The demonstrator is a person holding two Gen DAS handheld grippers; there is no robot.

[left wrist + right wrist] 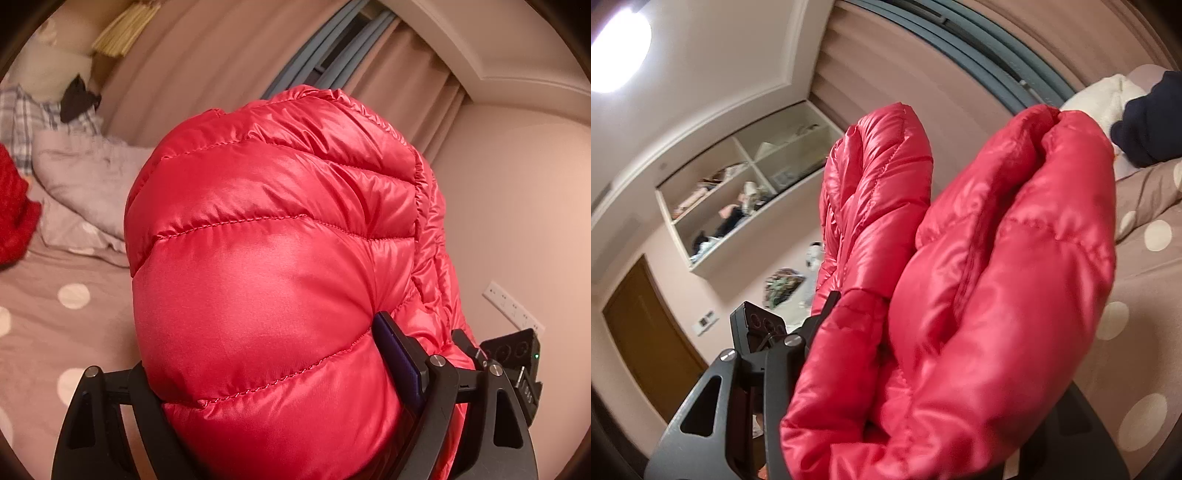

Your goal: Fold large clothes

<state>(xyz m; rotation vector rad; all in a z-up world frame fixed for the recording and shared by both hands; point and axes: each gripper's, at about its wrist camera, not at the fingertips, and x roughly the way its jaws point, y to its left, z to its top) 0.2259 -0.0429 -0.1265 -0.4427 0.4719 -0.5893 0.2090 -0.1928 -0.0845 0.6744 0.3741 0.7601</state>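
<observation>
A shiny red quilted down jacket (266, 221) fills the left wrist view, bulging up between the fingers of my left gripper (266, 369). The jaws stand wide and are shut on the thick bundle. The purple pad of the right finger (395, 354) presses into the fabric, and the left finger is mostly hidden under it. In the right wrist view another folded part of the jacket (997, 277) is bunched in my right gripper (942, 332), which is shut on it. Its right finger is covered by cloth. Both grippers hold the jacket above the bed.
Below lies a bed with a pinkish polka-dot sheet (55, 332), a pillow (85, 184), a plaid cloth (22, 110) and a red knit item (11, 214). A wall socket (513, 306) is at the right. A wall shelf (738, 192), a door (653, 339) and a dark sleeve (1152, 122) also show.
</observation>
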